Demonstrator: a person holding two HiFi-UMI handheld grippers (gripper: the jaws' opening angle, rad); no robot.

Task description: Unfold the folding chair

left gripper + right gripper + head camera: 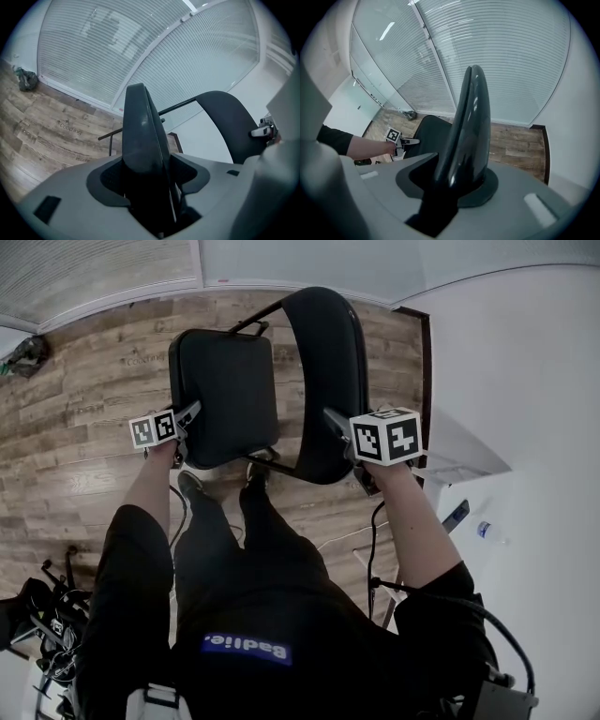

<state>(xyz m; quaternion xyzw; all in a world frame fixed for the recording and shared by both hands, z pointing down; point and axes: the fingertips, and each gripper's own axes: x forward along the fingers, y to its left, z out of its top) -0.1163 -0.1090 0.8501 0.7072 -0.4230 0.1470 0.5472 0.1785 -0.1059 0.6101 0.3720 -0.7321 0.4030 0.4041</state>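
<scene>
Your right gripper [336,422]: clamped on the backrest [328,352] | your left gripper [191,413]: jaws wide, loose around the seat's [230,381] near-left corner

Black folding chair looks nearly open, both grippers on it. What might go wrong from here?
1. The black matte seat sits between the left gripper's jaws at its edge only. I can't tell how firmly, so it may slip out.
2. The right gripper pinches the glossy black curved backrest at its rim, so the chair could tip or skate on the wood-plank floor.
3. The loose cables near the person's feet could snag.
</scene>
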